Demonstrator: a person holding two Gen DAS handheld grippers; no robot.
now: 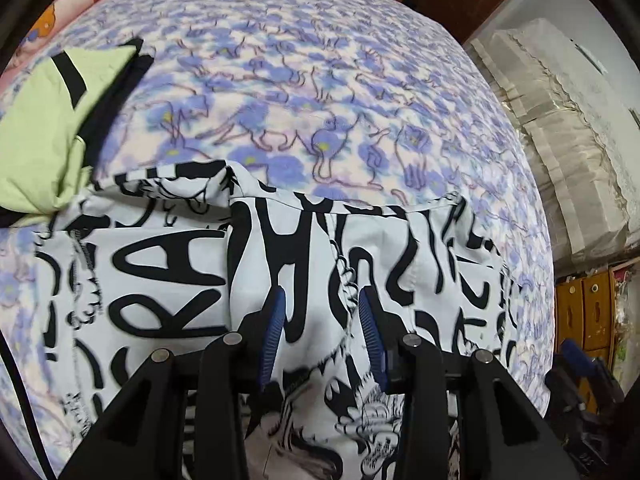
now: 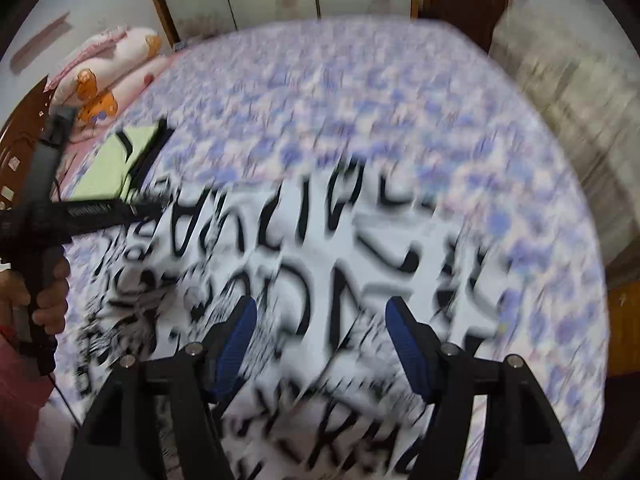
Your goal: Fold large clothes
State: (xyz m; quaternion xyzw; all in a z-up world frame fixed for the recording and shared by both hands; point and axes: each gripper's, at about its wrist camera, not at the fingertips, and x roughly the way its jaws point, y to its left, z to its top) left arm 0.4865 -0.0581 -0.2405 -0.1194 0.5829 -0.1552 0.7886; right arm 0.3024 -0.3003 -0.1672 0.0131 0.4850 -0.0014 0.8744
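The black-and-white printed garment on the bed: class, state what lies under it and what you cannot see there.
The black-and-white printed garment lies on the purple floral bedspread, which shows all round it. A green-and-black garment rests at its left edge. Whatever lies beneath its folded layers is covered.

Even indoor light; right wrist view motion-blurred, both fisheye-warped with dark corners.

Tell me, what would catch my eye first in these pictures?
The white garment with bold black lettering, lying on the bed right under both grippers, grabs you first. Beneath it spreads a bedspread of blue flowers, filling most of each view. A pale green garment with black trim lies to the left on the bed, and pink stuffed toys sit at the far left corner.
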